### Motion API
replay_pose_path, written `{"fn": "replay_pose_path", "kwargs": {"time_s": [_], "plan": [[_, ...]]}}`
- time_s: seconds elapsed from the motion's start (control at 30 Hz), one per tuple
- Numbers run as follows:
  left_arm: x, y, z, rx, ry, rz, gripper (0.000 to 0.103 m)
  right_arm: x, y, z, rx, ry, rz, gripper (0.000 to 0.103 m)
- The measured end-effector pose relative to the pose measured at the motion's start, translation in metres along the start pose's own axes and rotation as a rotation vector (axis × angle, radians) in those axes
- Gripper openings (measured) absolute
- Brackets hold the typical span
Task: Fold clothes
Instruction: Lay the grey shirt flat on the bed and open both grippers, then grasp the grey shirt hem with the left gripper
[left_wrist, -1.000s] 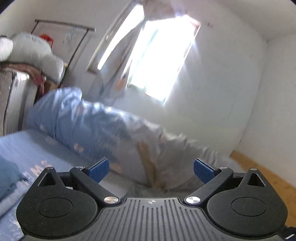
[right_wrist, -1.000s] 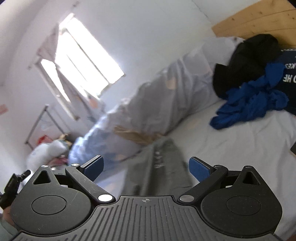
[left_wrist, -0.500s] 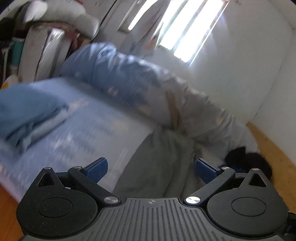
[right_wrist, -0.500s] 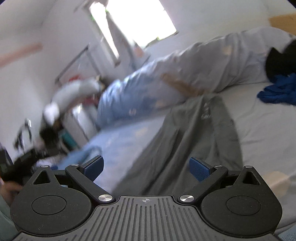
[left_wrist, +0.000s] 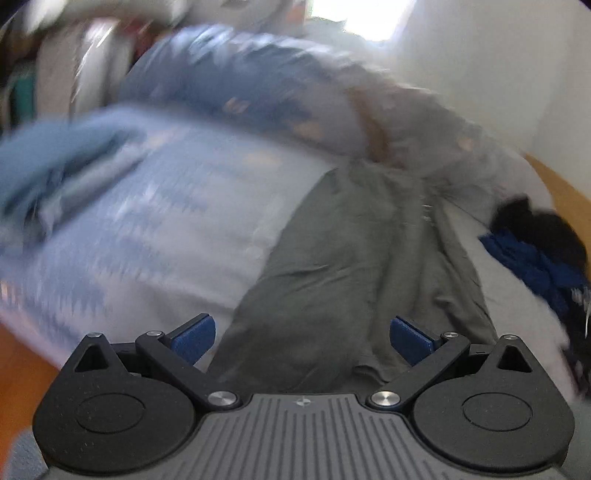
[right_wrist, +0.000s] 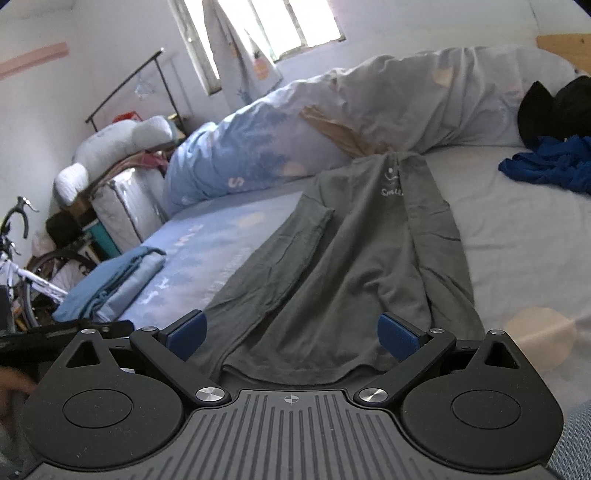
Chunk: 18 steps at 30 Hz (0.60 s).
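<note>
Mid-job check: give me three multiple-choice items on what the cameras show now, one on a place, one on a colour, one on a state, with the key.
1. Where is the grey T-shirt?
A. Spread on the bed
B. On the clothes rail
C. On the floor

2. What colour is the crumpled garment at the far right of the bed?
A. Red
B. Blue
C. Yellow

3. What state are the left claw and right claw in?
A. Both shut on cloth
B. One shut
C. Both open, holding nothing

Key: A, the shirt lies flat on the mattress; B, it is deep blue; C, the fingers stand wide apart above the hem.
</note>
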<state>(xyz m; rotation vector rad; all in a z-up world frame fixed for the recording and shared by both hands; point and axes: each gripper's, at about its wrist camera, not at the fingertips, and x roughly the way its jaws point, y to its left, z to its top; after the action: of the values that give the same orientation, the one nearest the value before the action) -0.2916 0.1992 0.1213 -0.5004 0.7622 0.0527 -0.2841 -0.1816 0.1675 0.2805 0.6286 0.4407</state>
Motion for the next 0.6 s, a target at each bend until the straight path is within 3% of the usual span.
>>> {"fn": "replay_pose_path", "kwargs": {"time_s": [0.07,0.13,0.2,0.3,0.43,0.5,0.6], "plan": [[0.016,0.035,0.0,-0.233,0.049,-0.027,0.094,-0.003,0.001,0.0,-0.003,-0.004,0.008,0.1],[0.026,0.055,0.001,-0.34,0.052,-0.026,0.093,-0.006,0.001,0.0,-0.002,-0.008,0.017,0.1],[0.037,0.059,0.004,-0.338,0.061,-0.021,0.093,-0.01,0.002,0.001,-0.001,-0.014,0.024,0.1],[0.062,0.056,0.007,-0.303,0.14,-0.025,0.093,-0.015,0.002,0.0,-0.005,-0.021,0.028,0.1],[0.084,0.052,0.001,-0.263,0.198,0.047,0.092,-0.019,0.002,-0.001,-0.009,-0.024,0.035,0.1],[0.086,0.054,-0.002,-0.274,0.192,0.058,0.089,-0.018,0.006,-0.002,-0.026,-0.022,0.045,0.1],[0.085,0.059,-0.003,-0.311,0.186,0.08,0.071,-0.012,0.018,-0.006,-0.084,-0.017,0.041,0.1]]}}
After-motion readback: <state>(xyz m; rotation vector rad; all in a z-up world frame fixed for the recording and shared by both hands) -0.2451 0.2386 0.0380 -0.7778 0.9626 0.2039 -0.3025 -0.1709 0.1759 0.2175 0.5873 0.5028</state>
